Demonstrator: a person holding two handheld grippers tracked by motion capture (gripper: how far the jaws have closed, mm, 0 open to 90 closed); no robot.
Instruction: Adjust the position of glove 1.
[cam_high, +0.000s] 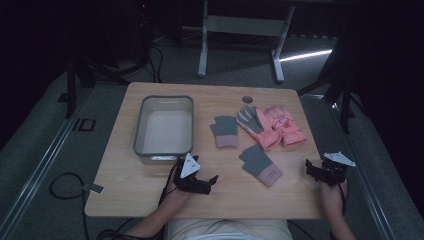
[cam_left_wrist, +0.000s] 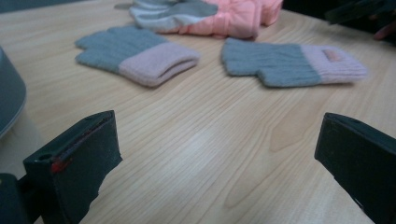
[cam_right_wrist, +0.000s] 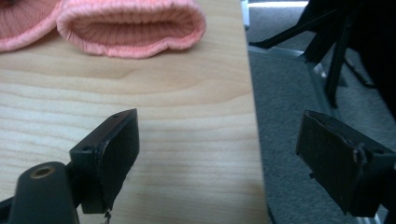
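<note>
Two grey knit gloves with pink cuffs lie on the wooden table (cam_high: 125, 175), one (cam_high: 225, 131) mid-table and one (cam_high: 260, 165) nearer me. A pair of pink padded gloves (cam_high: 274, 126) lies behind them on the right. My left gripper (cam_high: 210, 184) rests near the front edge, open and holding nothing, aimed toward the gloves. The left gripper view has both grey gloves (cam_left_wrist: 135, 53) (cam_left_wrist: 289, 63) ahead of the left gripper (cam_left_wrist: 215, 154). My right gripper (cam_high: 309, 170) is open at the table's right edge. In its view, the right gripper (cam_right_wrist: 224, 154) faces a pink cuff (cam_right_wrist: 130, 28).
A grey rectangular bin (cam_high: 164, 127) stands left of the gloves, just behind my left gripper; its rim (cam_left_wrist: 9, 93) shows in the left gripper view. A round hole (cam_high: 247, 99) sits in the table's far side. The table edge (cam_right_wrist: 252, 116) drops to grey floor on the right.
</note>
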